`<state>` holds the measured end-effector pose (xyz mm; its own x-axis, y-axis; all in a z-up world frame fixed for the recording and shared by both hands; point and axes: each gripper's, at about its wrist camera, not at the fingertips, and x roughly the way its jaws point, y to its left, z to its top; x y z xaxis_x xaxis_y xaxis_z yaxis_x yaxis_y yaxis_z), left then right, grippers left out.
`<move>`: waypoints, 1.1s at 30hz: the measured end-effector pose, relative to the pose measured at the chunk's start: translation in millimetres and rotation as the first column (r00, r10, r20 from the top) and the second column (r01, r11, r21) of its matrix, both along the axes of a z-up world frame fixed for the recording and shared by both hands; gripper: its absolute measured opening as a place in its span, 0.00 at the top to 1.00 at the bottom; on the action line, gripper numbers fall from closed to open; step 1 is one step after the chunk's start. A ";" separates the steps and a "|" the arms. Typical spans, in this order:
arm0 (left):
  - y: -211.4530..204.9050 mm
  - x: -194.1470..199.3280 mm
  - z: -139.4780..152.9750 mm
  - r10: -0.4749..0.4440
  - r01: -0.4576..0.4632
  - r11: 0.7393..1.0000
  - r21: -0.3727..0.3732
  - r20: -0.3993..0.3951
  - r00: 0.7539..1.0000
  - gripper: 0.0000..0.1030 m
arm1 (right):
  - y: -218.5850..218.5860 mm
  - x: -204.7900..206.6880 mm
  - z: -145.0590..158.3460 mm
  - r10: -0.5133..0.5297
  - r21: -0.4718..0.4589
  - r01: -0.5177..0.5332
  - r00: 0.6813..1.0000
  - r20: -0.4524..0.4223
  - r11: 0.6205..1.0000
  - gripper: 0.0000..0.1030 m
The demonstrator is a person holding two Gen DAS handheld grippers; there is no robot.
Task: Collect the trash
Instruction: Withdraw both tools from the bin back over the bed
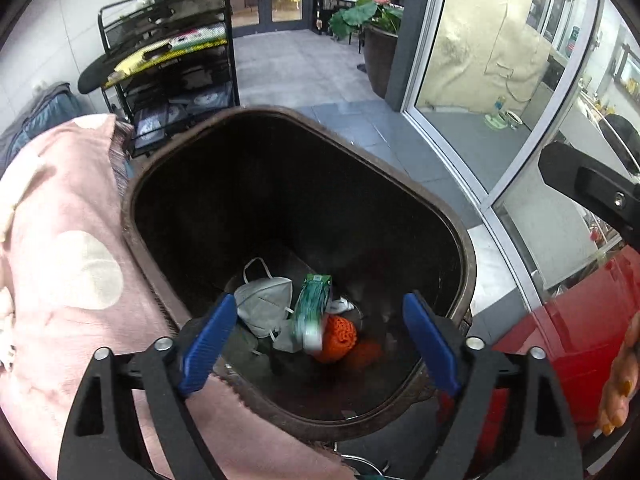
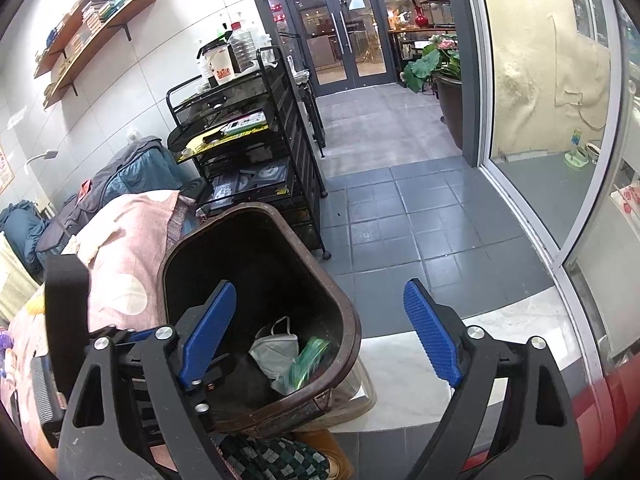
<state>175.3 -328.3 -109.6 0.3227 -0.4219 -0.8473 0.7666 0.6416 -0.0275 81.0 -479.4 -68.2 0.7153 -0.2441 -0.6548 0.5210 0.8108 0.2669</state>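
The left tongs hang directly over the mouth of the brown trash bin, their blue pads spread wide apart with nothing between them; they are released. Down on the bin's dark bottom lies the trash: a white face mask toward the left, a green-and-white wrapper blurred and tilted beside it, and an orange net-like piece just to the right, touching the wrapper's lower end; whether the wrapper rests on the heap or is in mid-air cannot be told. A pink cloth with pale dots lies against the bin's left side; a red surface shows at the right edge, and above it the black body of the other tool juts into view.

The right tongs are likewise released, blue pads wide apart and gripping nothing; they sit to the right of the bin, with the left pad over its opening and the right pad over the pale marble step and grey tiled floor. From this view the mask and wrapper show in the bin's near corner. A black wire cart stands behind the bin; glass doors and a potted plant lie farther back.
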 end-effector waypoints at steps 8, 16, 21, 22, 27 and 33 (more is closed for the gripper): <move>39.7 -6.4 30.4 0.073 -0.068 0.987 -0.146 0.026 0.997 0.07 | 9.6 5.9 6.0 0.029 -0.007 -0.028 0.999 0.030 1.000 0.13; 91.4 -26.0 59.1 0.147 -0.114 0.961 -0.250 0.119 0.982 0.06 | 37.6 23.8 11.7 0.118 -0.017 -0.117 0.991 0.065 0.993 0.13; 127.8 -32.8 71.3 0.224 -0.165 0.937 -0.308 0.167 0.960 0.06 | 64.1 36.3 15.8 0.189 -0.035 -0.187 0.978 0.082 0.982 0.12; 135.8 -33.6 73.1 0.236 -0.172 0.934 -0.313 0.180 0.955 0.06 | 70.4 39.3 16.3 0.206 -0.037 -0.203 0.975 0.084 0.978 0.11; 176.8 -37.8 76.7 0.325 -0.238 0.913 -0.331 0.237 0.916 0.06 | 101.7 54.4 16.9 0.283 -0.041 -0.280 0.955 0.085 0.959 0.09; 228.0 -32.0 76.4 0.429 -0.339 0.875 -0.345 0.230 0.874 0.06 | 139.7 76.3 17.4 0.376 -0.040 -0.374 0.924 0.069 0.927 0.09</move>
